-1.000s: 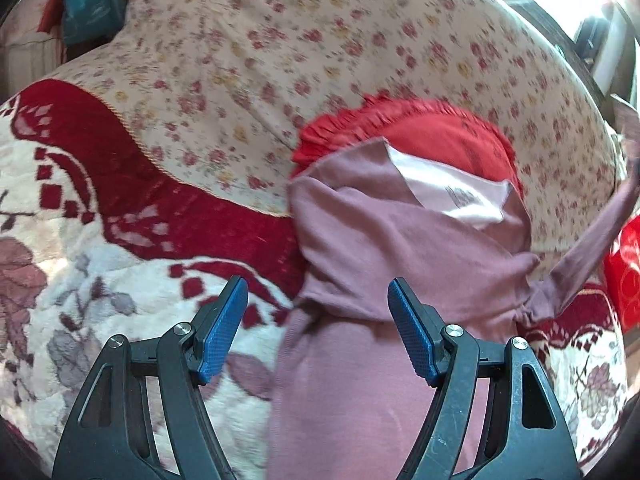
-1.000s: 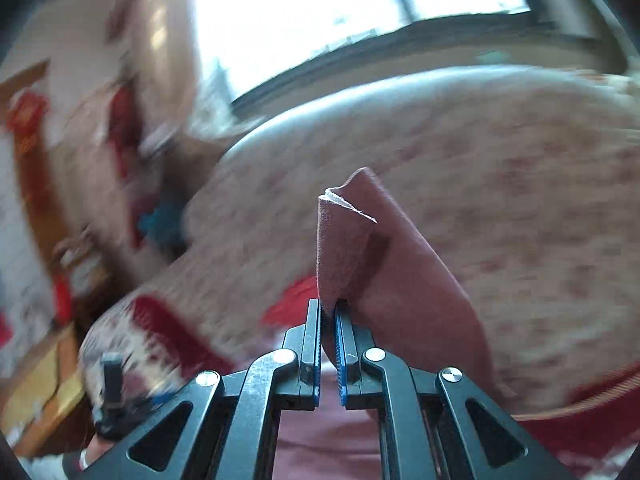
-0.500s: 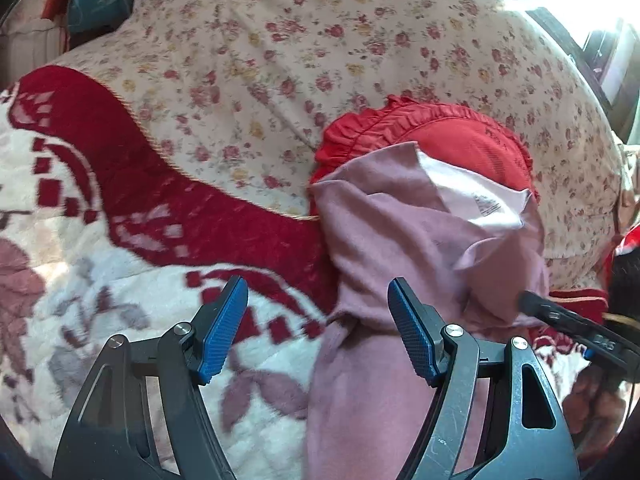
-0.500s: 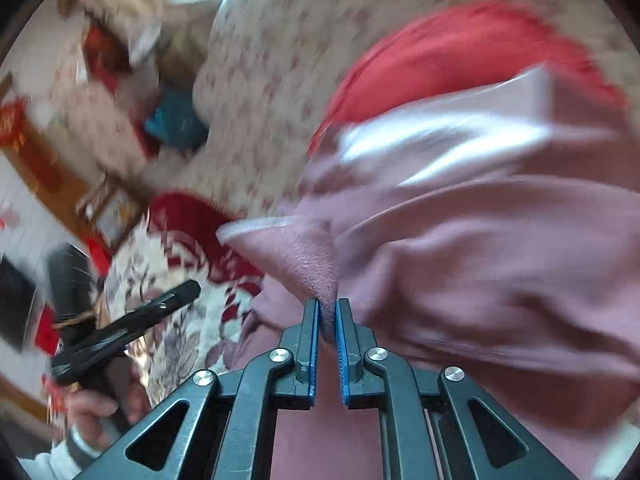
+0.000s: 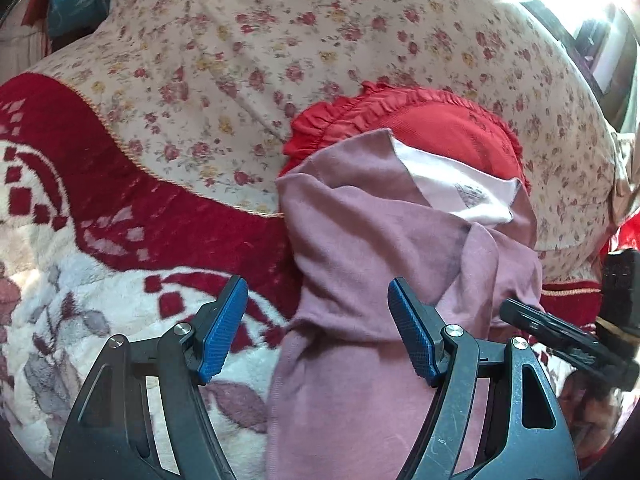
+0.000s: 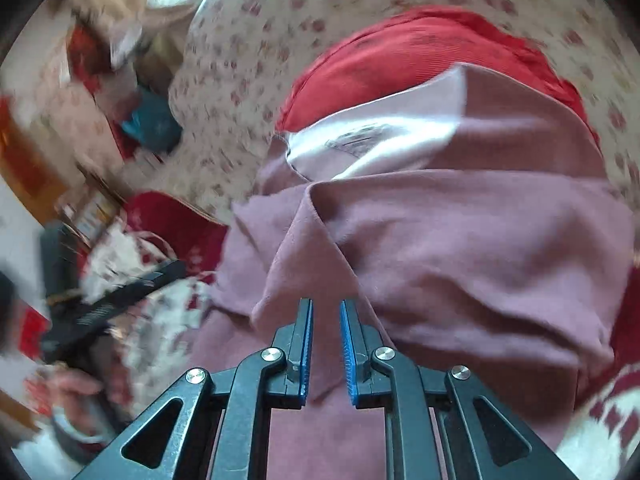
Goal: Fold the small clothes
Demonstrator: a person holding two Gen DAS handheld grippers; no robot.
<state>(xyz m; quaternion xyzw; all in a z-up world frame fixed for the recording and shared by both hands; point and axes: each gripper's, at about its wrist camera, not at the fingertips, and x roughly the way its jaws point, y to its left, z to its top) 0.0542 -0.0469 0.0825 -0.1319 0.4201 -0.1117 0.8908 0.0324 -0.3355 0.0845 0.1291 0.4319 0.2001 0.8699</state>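
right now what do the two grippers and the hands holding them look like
Both the left gripper and the right gripper have black, scuffed plastic arms with triangular cut-outs and silver screw heads at the joints. Their fingers carry ribbed bright blue pads. No cables or legible markings show. In the right wrist view a hand grips the left gripper's black handle, with a pale cuff at the wrist.

The mauve garment (image 5: 360,240) lying ahead of both claws was soft, matt knit cloth, its inner lining (image 5: 452,188) paler and smoother. Beyond it lay a red ribbed, frilled cloth (image 5: 440,128) on a matt floral cotton cover (image 5: 240,60). Left of the left claw spread a fluffy fleece blanket (image 5: 60,280). The claw pads (image 5: 224,332) were ridged blue rubber on matt black plastic with shiny metal rivets.
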